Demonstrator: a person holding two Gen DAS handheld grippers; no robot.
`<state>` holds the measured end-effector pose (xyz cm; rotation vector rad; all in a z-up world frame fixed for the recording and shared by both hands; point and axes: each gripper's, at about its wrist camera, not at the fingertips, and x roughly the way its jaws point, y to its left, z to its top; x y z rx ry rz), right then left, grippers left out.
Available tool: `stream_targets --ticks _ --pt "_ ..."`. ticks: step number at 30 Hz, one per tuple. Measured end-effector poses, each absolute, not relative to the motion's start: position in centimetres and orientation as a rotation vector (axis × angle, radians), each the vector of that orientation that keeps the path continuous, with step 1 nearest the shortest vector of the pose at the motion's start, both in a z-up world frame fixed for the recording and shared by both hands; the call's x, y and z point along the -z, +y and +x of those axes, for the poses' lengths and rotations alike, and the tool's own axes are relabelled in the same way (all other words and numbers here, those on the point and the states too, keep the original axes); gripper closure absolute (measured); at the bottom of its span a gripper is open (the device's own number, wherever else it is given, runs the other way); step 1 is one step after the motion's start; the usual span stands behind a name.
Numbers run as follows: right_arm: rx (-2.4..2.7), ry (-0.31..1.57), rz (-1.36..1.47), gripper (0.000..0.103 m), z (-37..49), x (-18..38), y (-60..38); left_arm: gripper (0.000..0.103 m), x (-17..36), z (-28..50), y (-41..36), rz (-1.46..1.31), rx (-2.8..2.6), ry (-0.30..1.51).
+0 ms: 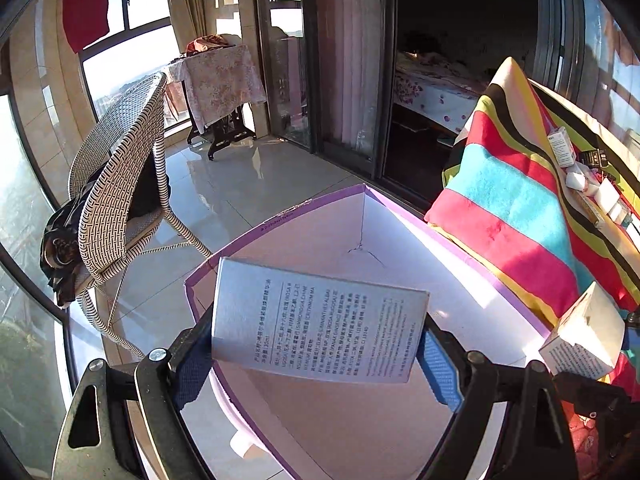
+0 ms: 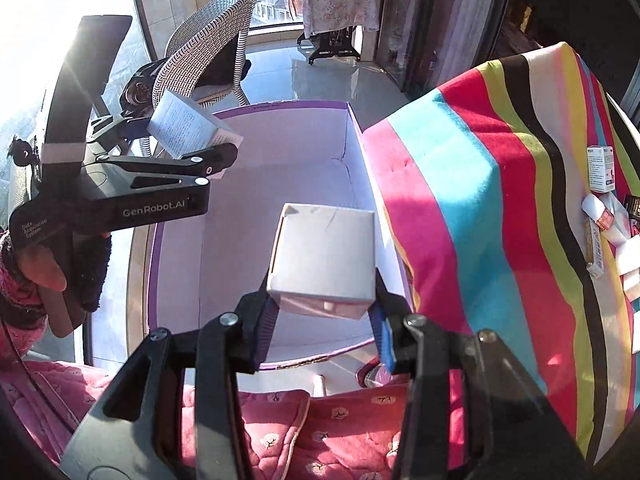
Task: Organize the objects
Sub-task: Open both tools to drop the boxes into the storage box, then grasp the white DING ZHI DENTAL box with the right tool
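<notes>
My left gripper (image 1: 316,354) is shut on a flat silver carton with printed text (image 1: 320,322) and holds it above the open purple-edged box (image 1: 472,264). It also shows in the right wrist view (image 2: 188,132) at the box's left rim, still holding that carton (image 2: 182,126). My right gripper (image 2: 324,320) is shut on a small white carton (image 2: 324,256), held over the near right part of the same box (image 2: 240,208). This carton shows at the right edge of the left wrist view (image 1: 584,334).
A striped cloth (image 2: 480,208) covers a surface to the right of the box, with several small cartons and tubes (image 2: 604,208) lying on it. A wicker chair (image 1: 120,200) with dark clothing stands on the tiled floor to the left. Pink cushions (image 2: 320,432) lie below.
</notes>
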<state>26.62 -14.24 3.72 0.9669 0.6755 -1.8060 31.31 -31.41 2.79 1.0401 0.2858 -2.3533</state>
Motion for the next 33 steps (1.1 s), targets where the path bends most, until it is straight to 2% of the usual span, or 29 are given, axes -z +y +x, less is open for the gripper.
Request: stream_targets --ticks 7,8,9,11,13,23,29,33 --pt "1.769 0.658 0.963 0.056 27.6 -3.5 -15.1 0.011 -3.4 31.9 -32.1 0.988 2.353 0.298" --pt "1.764 0.643 0.974 0.052 27.5 -3.5 -15.2 0.01 -3.7 32.0 -32.1 0.974 2.36 0.289" --pt "1.756 0.627 0.985 0.042 27.5 -3.4 -15.3 0.009 -3.9 32.0 -32.1 0.956 2.366 0.279" --pt "1.746 0.602 0.99 0.03 27.5 -3.4 -15.1 0.005 -4.4 32.2 -32.1 0.923 2.384 0.266" --pt "1.748 0.598 0.983 0.029 27.5 -3.4 -14.9 0.001 -4.7 32.3 -32.2 0.907 2.41 0.272" --pt "1.92 0.546 1.001 0.029 23.7 -4.0 -11.7 0.001 -3.9 30.8 -30.3 0.973 2.428 0.267" --pt "2.16 0.413 1.049 0.027 16.7 -4.7 -5.7 0.001 -4.1 27.8 -26.0 1.042 2.554 0.231" --pt "2.307 0.32 1.134 0.025 9.7 -3.6 -1.1 0.001 -4.3 25.1 -22.3 1.095 2.654 0.145"
